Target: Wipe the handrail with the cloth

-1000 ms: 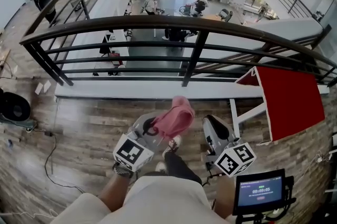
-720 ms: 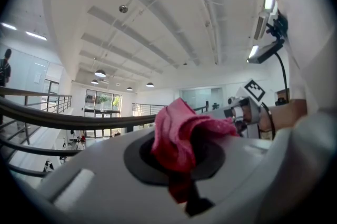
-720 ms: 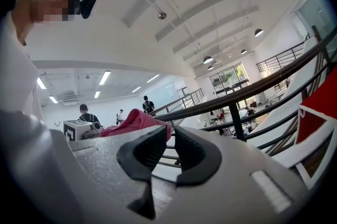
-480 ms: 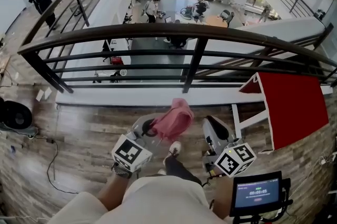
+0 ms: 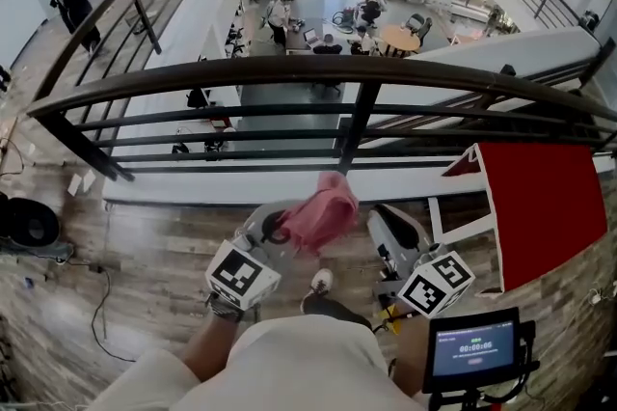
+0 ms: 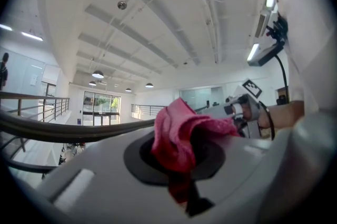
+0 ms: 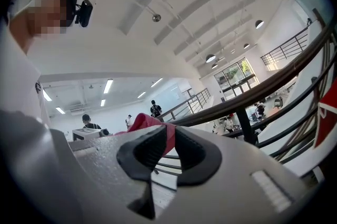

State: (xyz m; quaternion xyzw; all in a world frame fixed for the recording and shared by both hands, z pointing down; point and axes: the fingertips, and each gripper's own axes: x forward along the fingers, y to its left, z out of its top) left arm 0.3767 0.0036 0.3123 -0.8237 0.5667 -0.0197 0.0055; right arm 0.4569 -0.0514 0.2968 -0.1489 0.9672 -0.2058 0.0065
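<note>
cloth point(image 5: 320, 209) pinched in left gripper point(image 5: 280, 229) jaws, short of the handrail point(image 5: 318, 69) — right gripper point(image 5: 388, 224) jaws slightly apart, empty.

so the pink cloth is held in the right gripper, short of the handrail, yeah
No, the left gripper holds the pink cloth, short of the handrail. The left gripper view shows its fingers shut on the cloth; the right gripper is empty.

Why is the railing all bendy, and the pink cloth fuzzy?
Head view: the wide-angle lens bows the handrail into an arc. Left gripper view: the cloth sits very near the camera, so it blurs; the picture's corners go black.
</note>
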